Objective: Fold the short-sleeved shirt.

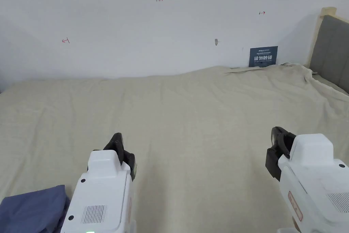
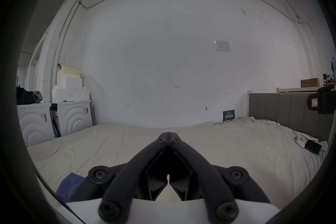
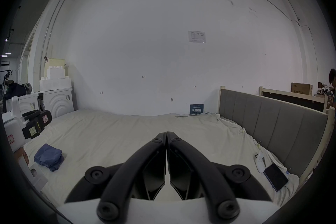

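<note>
Two white hand-held grippers with black fingers hover above a wide bed (image 1: 191, 107) covered in a wrinkled beige sheet, both pointed toward a plain white wall (image 1: 136, 22). The left gripper (image 2: 169, 134) has its fingers (image 2: 161, 140) clenched tip to tip with nothing between them, as its own view shows; in the head view it sits low and left of centre (image 1: 117, 141). The right gripper (image 3: 166, 134) likewise has its fingers (image 3: 158, 140) pressed together on nothing, and appears at the lower right of the head view (image 1: 277, 141). Neither touches any fabric. The short-sleeved shirt, a dark blue garment (image 3: 48, 157), lies in a compact folded bundle on the sheet near the bed's front left edge, just beside and below the left gripper; a corner of it shows at the lower left of the head view (image 1: 34, 208) and of the left gripper view (image 2: 70, 185). A grey padded headboard (image 3: 272, 128) runs along the bed's right side, with a dark phone (image 3: 275, 179) and a small white device (image 3: 260, 162) resting on the sheet next to it. A small dark blue sign (image 1: 263, 56) leans against the wall at the bed's far edge.
</note>
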Motion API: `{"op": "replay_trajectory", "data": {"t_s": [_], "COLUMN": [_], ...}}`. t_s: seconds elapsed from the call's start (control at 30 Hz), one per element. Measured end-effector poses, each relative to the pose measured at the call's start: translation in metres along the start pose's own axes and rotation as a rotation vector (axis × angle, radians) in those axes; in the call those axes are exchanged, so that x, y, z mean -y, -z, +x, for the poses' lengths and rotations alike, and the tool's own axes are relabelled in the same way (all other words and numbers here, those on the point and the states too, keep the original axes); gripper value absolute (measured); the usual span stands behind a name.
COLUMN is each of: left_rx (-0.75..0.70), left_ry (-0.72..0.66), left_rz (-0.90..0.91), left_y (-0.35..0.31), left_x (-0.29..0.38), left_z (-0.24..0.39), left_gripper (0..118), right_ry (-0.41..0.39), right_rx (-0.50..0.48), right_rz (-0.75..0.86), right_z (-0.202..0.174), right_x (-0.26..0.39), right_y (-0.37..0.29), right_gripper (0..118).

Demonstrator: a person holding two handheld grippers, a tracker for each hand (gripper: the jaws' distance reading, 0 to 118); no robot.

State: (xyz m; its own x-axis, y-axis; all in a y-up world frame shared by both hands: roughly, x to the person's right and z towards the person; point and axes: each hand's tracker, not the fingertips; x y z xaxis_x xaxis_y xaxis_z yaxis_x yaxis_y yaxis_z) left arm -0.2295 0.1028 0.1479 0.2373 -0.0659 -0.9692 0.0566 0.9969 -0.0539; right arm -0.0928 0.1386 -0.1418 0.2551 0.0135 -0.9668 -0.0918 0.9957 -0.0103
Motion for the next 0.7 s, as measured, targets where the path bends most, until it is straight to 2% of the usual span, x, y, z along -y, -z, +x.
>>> {"op": "replay_trajectory", "data": {"t_s": [0.7], "left_rx": [-0.016], "left_ry": [0.011], "left_rz": [0.003], "left_y": [-0.0024], "left_x": [0.0012], "left_z": [-0.0051], "left_gripper": [0], "right_ry": [-0.012], "right_rx": [0.012], "right_rz": [0.007], "right_z": [0.0004], "right_x": [-0.0006], "right_y": [-0.0009], "right_gripper": [0]}}
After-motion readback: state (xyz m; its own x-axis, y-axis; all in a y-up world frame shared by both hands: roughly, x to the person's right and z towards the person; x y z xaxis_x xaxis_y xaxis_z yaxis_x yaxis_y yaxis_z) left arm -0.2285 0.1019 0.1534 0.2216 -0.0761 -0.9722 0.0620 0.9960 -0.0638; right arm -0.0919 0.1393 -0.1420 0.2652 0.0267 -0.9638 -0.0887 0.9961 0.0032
